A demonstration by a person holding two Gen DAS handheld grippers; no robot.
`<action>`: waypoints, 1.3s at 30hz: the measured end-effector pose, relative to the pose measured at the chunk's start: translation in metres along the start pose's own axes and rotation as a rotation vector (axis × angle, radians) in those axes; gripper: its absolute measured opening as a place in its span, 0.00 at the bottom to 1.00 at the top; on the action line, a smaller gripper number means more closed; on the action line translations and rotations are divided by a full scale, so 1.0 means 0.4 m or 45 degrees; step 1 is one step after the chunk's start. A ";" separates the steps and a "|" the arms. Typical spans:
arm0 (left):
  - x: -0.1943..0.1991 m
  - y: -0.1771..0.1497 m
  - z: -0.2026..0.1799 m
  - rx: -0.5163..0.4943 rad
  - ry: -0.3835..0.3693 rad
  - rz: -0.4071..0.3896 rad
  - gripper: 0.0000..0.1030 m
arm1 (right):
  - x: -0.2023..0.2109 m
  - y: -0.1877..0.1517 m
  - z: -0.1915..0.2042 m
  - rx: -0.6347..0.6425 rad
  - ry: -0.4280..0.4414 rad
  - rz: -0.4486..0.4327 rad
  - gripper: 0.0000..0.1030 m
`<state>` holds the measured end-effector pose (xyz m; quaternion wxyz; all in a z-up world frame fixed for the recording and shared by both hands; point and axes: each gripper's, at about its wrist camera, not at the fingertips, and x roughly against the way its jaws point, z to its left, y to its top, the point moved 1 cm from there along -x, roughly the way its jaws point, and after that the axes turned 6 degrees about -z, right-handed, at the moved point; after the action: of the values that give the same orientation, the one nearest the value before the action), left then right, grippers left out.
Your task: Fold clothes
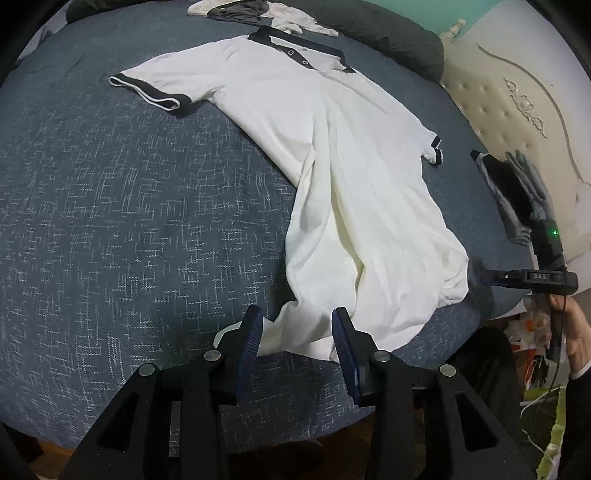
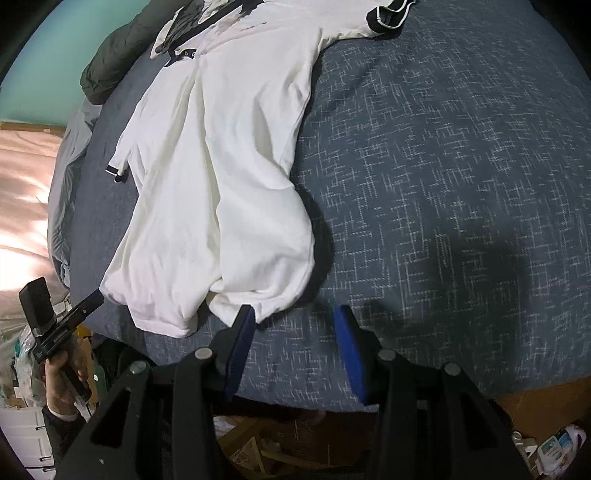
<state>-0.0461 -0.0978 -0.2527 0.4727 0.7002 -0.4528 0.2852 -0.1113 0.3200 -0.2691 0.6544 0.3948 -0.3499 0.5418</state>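
Blue bedspread [image 1: 110, 221], white polo shirt's [image 1: 332, 166] hem between open left claw [image 1: 297, 332].

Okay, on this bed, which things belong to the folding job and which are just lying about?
For the job:
white polo shirt
left gripper
right gripper

Lying about:
dark green pillow
pile of clothes by the pillow
grey gloves
blue bedspread

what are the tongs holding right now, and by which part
Nothing. Both tongs, left and right, stand open at the white polo shirt's bottom hem.
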 end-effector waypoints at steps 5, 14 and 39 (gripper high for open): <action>-0.010 -0.007 0.003 -0.007 0.011 -0.001 0.41 | -0.031 -0.001 0.009 0.010 0.004 0.021 0.45; -0.049 -0.011 0.013 -0.002 0.027 -0.004 0.41 | -0.100 -0.019 0.015 0.015 0.064 0.036 0.44; 0.134 0.036 0.015 -0.048 0.013 -0.226 0.01 | 0.131 0.024 0.008 0.113 0.119 -0.228 0.03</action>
<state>-0.0364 -0.1249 -0.2048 0.5113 0.7272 -0.3918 0.2371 -0.1119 0.3407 -0.2198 0.6976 0.4274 -0.2578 0.5139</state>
